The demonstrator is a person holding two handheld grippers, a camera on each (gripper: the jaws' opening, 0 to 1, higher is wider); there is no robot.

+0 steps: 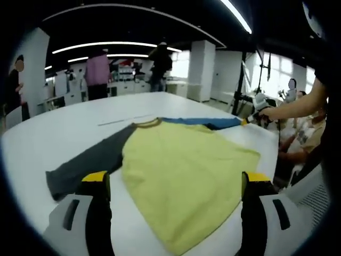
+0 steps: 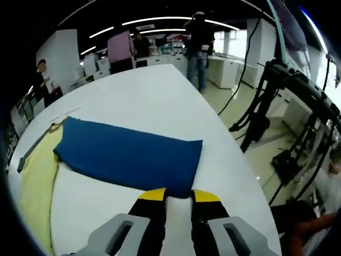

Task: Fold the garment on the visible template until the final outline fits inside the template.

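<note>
- A yellow-bodied garment [image 1: 186,170] lies spread flat on a white table [image 1: 69,128], seen from the left gripper view, its hem edge reaching down between that view's own two jaws.
- The left gripper [image 1: 176,184] stands with its yellow-tipped jaws wide apart, one on either side of the yellow cloth, gripping nothing.
- A dark grey sleeve [image 1: 88,160] stretches out from the yellow body, its cuff end lying just beside one jaw tip of the left gripper.
- At the far side of the garment, a blue sleeve [image 1: 205,122] runs toward the table edge, where the other gripper meets its end; a person's hand [image 1: 272,113] holds that tool.
- In the right gripper view, the blue sleeve [image 2: 128,154] lies flat across the table [image 2: 138,96], its cuff edge directly at the jaw tips.
- The right gripper [image 2: 178,196] has its jaws drawn nearly together at the blue cuff; whether cloth is pinched between them cannot be told.
- The yellow body [image 2: 37,186] shows at the side of the right gripper view, well apart from those jaws.
- People [image 1: 98,74] stand at benches beyond the table.
</note>
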